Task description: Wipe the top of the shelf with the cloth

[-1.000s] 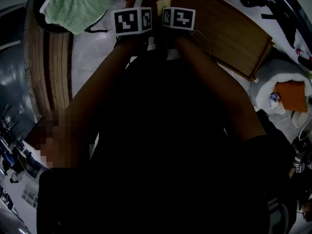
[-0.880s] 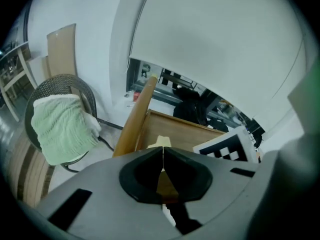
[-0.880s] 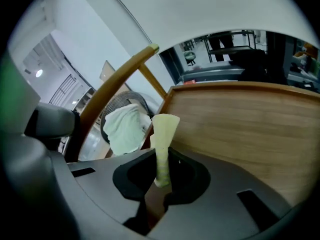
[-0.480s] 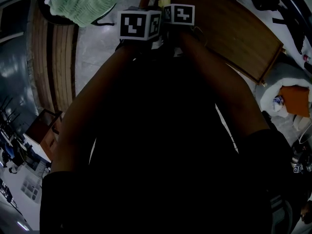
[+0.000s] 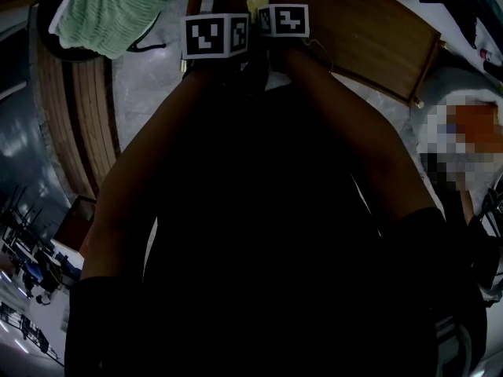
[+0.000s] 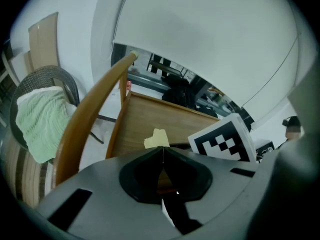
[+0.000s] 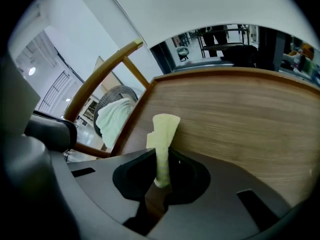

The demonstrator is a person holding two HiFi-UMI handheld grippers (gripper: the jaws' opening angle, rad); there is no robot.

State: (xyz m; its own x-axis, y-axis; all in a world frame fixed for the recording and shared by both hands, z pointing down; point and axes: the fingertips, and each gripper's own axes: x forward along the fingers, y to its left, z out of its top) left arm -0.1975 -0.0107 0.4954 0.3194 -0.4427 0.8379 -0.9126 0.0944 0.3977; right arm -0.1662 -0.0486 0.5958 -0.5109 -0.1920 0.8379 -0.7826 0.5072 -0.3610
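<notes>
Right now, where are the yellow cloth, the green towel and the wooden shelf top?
yellow cloth [image 7: 164, 134]: right gripper view, just below its flared upper end.
green towel [image 6: 42, 124]: left gripper view, middle of its draped front.
wooden shelf top [image 7: 240, 119]: right gripper view, bare wood surface.

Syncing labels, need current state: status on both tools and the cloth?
Right tool shut on yellow cloth. Left tool shut, empty, beside it. Cloth over wooden shelf top, contact unclear. Green towel on chair, off left.
</notes>
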